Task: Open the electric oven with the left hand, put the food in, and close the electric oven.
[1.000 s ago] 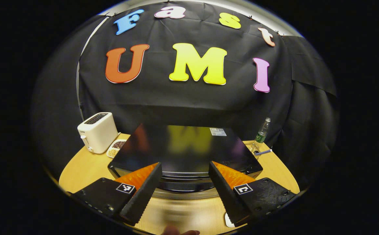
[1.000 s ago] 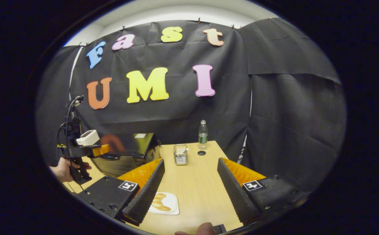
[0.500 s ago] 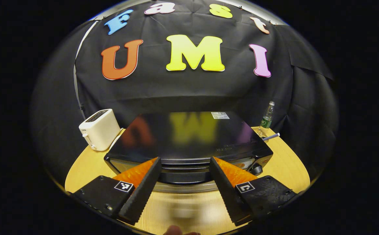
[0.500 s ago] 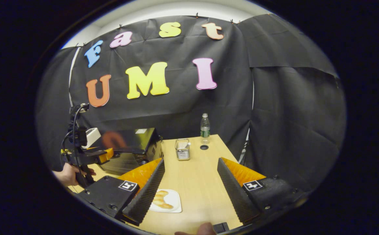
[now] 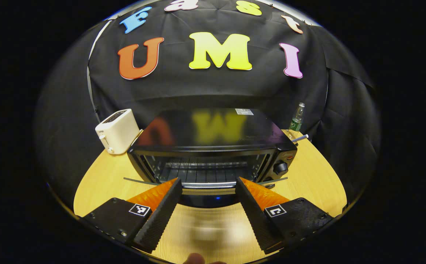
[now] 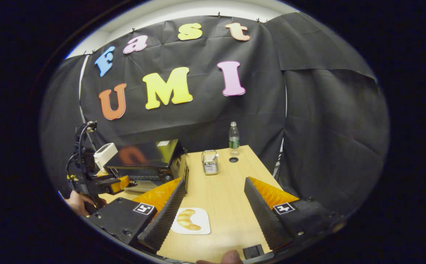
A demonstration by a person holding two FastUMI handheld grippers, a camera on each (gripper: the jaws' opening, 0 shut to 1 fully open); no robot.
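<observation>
The left hand-held gripper (image 5: 207, 198) points toward twelve o'clock with its fingers spread wide apart, and the right hand-held gripper (image 6: 215, 205) likewise points toward twelve o'clock, fingers parted, gripping nothing.

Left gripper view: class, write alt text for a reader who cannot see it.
An oven sits on a wooden table, door down, wire rack showing. The open left gripper is at the door's edge. A toaster stands left, a bottle right.
</observation>
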